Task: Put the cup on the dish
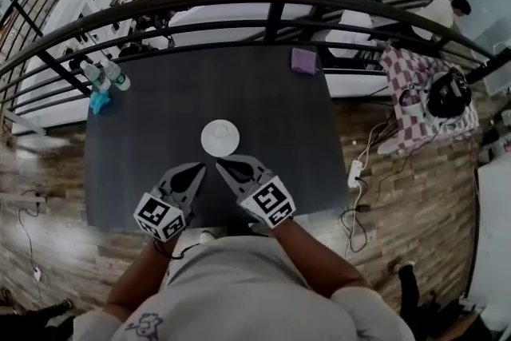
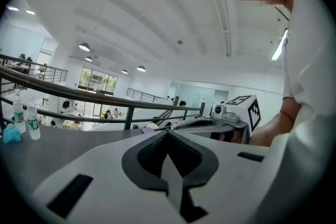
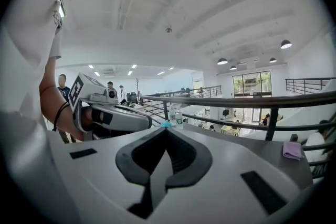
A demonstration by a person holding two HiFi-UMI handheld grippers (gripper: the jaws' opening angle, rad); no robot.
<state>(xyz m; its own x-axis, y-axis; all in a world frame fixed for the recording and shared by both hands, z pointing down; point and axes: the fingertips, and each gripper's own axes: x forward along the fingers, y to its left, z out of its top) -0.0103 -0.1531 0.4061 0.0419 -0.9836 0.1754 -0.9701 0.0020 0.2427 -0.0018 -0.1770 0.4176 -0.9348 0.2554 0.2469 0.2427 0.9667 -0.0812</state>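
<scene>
A white round dish (image 1: 219,138) lies in the middle of the dark table (image 1: 152,140). A smaller white round shape at its middle looks like the cup; I cannot tell it apart clearly. My left gripper (image 1: 201,166) and right gripper (image 1: 220,163) rest side by side just in front of the dish, tips pointing at it and apart from it. Both are shut with nothing between the jaws. The left gripper (image 2: 168,131) and the right gripper (image 3: 166,128) each show closed tips in their own views, where the dish is hidden.
Two water bottles (image 1: 108,76) and a blue cloth (image 1: 100,101) sit at the table's far left corner, a purple cloth (image 1: 303,60) at the far right. A black railing (image 1: 271,12) runs behind the table. A power strip (image 1: 355,172) lies on the floor to the right.
</scene>
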